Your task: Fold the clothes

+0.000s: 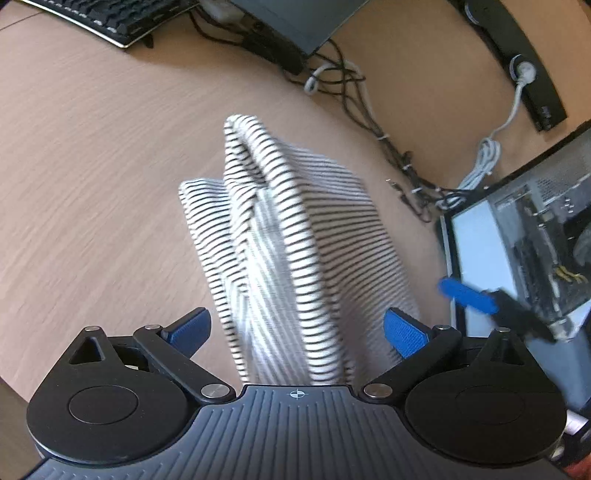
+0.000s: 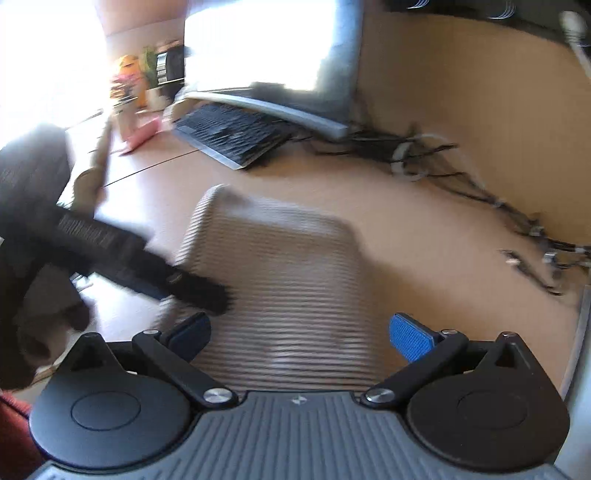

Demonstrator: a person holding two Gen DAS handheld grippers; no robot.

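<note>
Garment: a striped knit top (image 1: 295, 229), thin dark lines on white, lying on the wooden table (image 1: 92, 166) in a compact bundle with layers stacked over one another.
Position: mid-table, just ahead of both tongs; the keyboard (image 1: 99, 18) and a tangle of cables (image 1: 354, 88) lie at the far edge, and an open computer case (image 1: 535, 236) stands to the right.
Lie of the cloth: in the left wrist view a rounded, doubled ridge runs from far to near along the middle, with a flatter panel showing on its left. The right wrist view shows the same top (image 2: 288, 266) as a roughly rectangular block, much blurred.
Left tongs (image 1: 297, 328): spread wide, pads on either side of the near end of the bundle, gripping nothing.
Right tongs (image 2: 299, 332): also spread wide above the near edge of the cloth, holding nothing.
Handling, as a judgement: light, soft and limp; it will sag and slide layer over layer instead of holding any shape. Not fragile, and the knit should give the pads fair grip.
Where to hold: at a doubled edge or corner, pinching all layers together, not the ridge top, where only the upper layer would lift.
Stage: already partly or wholly folded; which one the views do not settle.
</note>
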